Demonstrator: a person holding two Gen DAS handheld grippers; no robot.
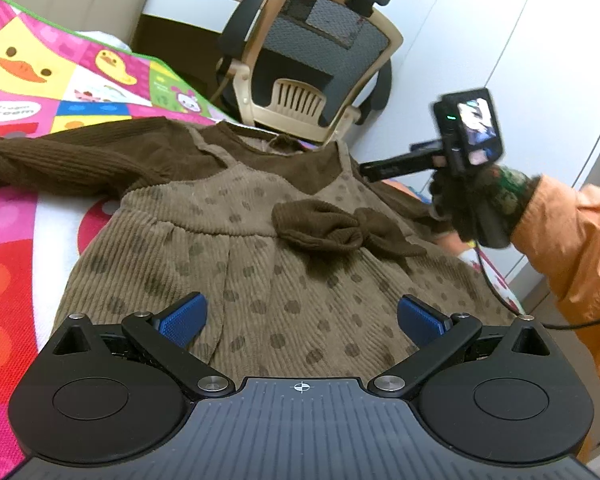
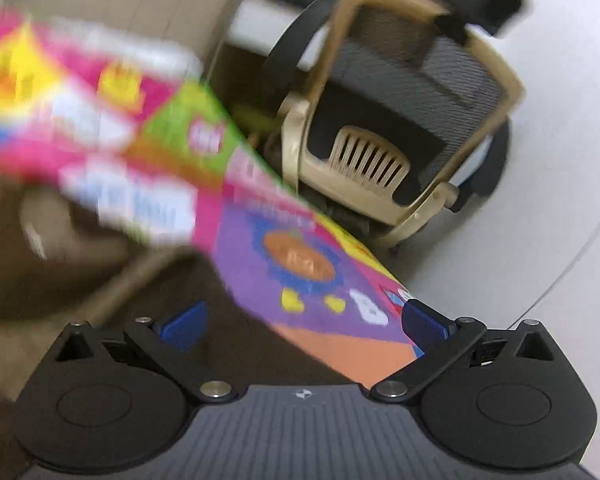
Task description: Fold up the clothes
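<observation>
A small brown dress (image 1: 260, 264) lies flat on a colourful play mat (image 1: 40, 80), with the neck far from the left camera and the skirt part near it. The dress is of tan corduroy with dark dots, and the top part and sleeves are dark brown knit. One sleeve (image 1: 60, 156) is stretched out to the left over the mat, and the other sleeve (image 1: 340, 228) is folded across the chest of the dress. The left claw (image 1: 302, 318) hangs over the skirt with its two blue pads wide apart, and it holds nothing. In the left view the right claw (image 1: 384, 170) is seen from the side near the right shoulder of the dress, held by a gloved hand (image 1: 476, 208) with an orange sleeve (image 1: 572, 232); from this side I cannot tell how it stands. The right view is blurred, but there the right claw (image 2: 304, 322) has its blue pads wide apart with nothing between them, above dark brown cloth and the edge of the mat. Behind the mat stands an office chair (image 1: 312, 60) with a beige frame.
</observation>
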